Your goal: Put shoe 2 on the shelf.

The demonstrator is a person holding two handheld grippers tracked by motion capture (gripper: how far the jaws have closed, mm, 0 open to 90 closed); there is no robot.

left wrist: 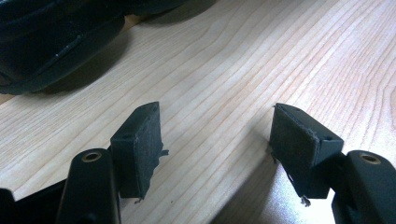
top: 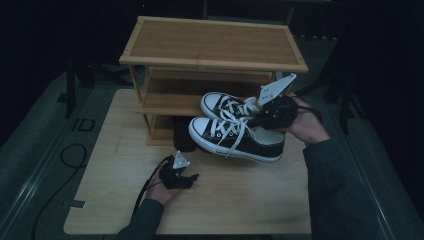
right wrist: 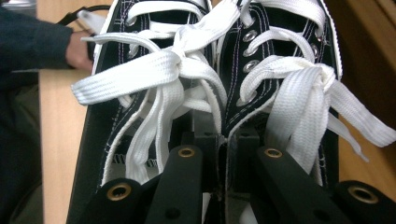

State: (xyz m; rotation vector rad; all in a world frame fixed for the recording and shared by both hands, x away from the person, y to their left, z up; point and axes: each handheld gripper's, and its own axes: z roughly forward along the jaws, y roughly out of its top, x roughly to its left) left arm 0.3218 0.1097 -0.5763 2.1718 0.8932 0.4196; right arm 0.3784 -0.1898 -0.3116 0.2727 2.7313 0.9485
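Observation:
A pair of black canvas sneakers (top: 235, 140) with white laces and white soles hangs above the table in front of the wooden shoe rack (top: 215, 45). My right gripper (top: 258, 120) is shut on the inner walls of both sneakers (right wrist: 140, 116), pinching them together; its jaws reach down between the two shoe openings (right wrist: 224, 144). My left gripper (top: 192, 177) rests low on the table near the front, pointing right. Its jaws stand open (left wrist: 217, 140) with only bare wood between the pads.
The light wooden table (top: 125, 200) carries the three-level rack at its back. A dark shoe (top: 182, 132) sits at the rack's bottom level, and a dark shoe (left wrist: 51, 42) lies just ahead of the left gripper. A black cable (top: 70, 155) lies on the floor at left.

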